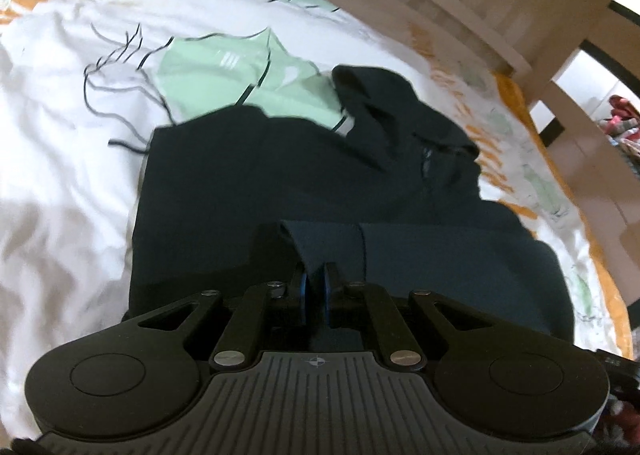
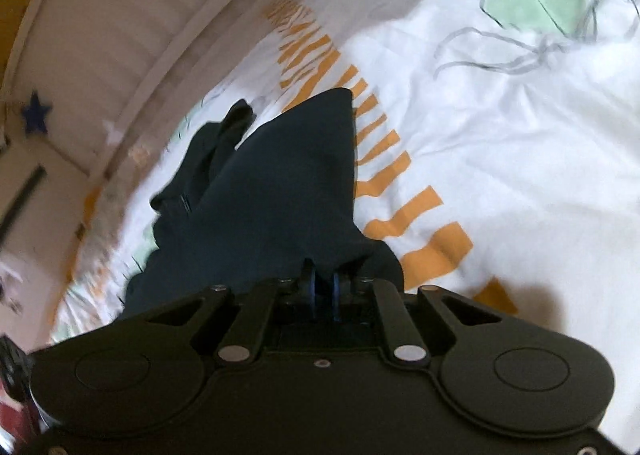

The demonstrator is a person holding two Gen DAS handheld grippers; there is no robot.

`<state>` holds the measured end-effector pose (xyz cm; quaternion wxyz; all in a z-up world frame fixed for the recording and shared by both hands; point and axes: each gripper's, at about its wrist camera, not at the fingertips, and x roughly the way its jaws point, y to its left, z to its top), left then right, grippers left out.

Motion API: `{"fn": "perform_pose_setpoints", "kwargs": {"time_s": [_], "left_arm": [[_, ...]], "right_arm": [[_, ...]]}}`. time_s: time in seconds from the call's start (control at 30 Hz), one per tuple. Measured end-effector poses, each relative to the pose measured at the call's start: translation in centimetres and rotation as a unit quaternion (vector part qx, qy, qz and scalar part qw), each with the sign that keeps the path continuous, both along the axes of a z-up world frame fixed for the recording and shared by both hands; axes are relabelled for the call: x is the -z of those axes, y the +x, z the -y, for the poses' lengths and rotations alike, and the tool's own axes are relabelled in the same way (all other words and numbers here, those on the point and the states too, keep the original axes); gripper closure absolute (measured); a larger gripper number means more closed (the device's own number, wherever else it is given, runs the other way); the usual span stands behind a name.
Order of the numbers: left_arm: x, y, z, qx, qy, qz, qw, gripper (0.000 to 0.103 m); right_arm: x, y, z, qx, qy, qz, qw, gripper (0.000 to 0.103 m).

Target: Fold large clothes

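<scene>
The dark garment (image 1: 256, 183) is held by its near edge, pinched in the closed fingers of both the left gripper (image 1: 315, 287) and right gripper (image 2: 324, 289), lying half-folded and rumpled on the bed (image 1: 60, 159), so folding is judged unfinished.

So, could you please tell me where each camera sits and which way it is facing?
Left wrist: on the left gripper, looking forward and down at the dark garment on the bedspread; its closed blue pads pinch the cloth.
Right wrist: on the right gripper, facing the wall; also pinching cloth.
Shared: the same dark garment and bedspread.
</scene>
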<state>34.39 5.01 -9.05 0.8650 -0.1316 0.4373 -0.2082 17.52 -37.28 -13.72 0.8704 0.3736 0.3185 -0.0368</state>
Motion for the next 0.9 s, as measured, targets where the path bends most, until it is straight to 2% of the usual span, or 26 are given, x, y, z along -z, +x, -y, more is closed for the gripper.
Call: {"fn": "perform_pose_setpoints", "kwargs": {"time_s": [0.1,0.17,0.2,0.23,0.27,0.3,0.4,0.5,0.63,0.67,0.7,0.73,0.83,0.9], "left_arm": [[-0.5,-0.3,-0.5,0.002,-0.011,0.001,0.9999,0.095],[-1.3,-0.5,-0.9,0.005,-0.032,0.004,0.9995,0.095],[-1.8,-0.6,-1.3,0.006,-0.045,0.007,0.999,0.095],[-2.3,-0.6,-1.6,0.006,-0.055,0.009,0.9984,0.095],[-2.6,-0.6,-1.8,0.005,-0.059,0.011,0.9982,0.095],[-2.9,-0.5,-2.0,0.006,-0.061,0.011,0.9981,0.095],[-3.2,-0.3,-2.2,0.002,-0.058,0.013,0.9982,0.095],[-3.3,-0.2,-2.6,-0.013,-0.062,0.016,0.9979,0.095],[-2.8,-0.3,-2.2,-0.006,-0.053,0.013,0.9985,0.094],[-2.3,-0.4,-2.0,-0.003,-0.055,0.006,0.9985,0.088],[-1.8,-0.5,-1.8,-0.005,-0.058,-0.002,0.9983,0.071],[-1.3,-0.6,-1.5,-0.009,-0.063,-0.009,0.9979,0.066],[-0.2,-0.9,-0.8,-0.007,-0.072,-0.015,0.9973,0.061],[0.1,-0.9,-0.1,-0.013,-0.057,-0.015,0.9982,0.054]], "right_arm": [[-0.8,0.0,-0.6,-0.014,-0.03,-0.013,0.999,0.086],[-1.5,-0.5,-1.0,-0.025,-0.049,-0.016,0.998,0.078],[-1.9,-0.7,-1.2,-0.03,-0.058,-0.017,0.998,0.072],[-2.4,-0.9,-1.5,-0.034,-0.067,-0.019,0.997,0.048],[-3.0,-1.2,-1.8,-0.039,-0.08,-0.016,0.996,0.031],[-3.5,-1.5,-2.2,-0.044,-0.091,-0.007,0.995,0.029],[-4.9,-1.6,-3.3,-0.062,-0.112,0.022,0.992,0.029],[-5.9,-1.1,-4.0,-0.054,-0.133,0.058,0.988,0.029],[-6.6,0.5,-4.9,-0.077,-0.172,0.06,0.98,0.029],[-6.7,0.6,-5.4,-0.089,-0.181,0.061,0.978,0.029],[-6.6,0.6,-6.0,-0.1,-0.192,0.061,0.974,0.029],[-6.5,0.7,-6.6,-0.108,-0.202,0.058,0.972,0.029],[-5.7,0.8,-8.1,-0.131,-0.227,0.051,0.964,0.03],[-5.4,0.6,-9.1,-0.147,-0.256,0.049,0.954,0.03]]}}
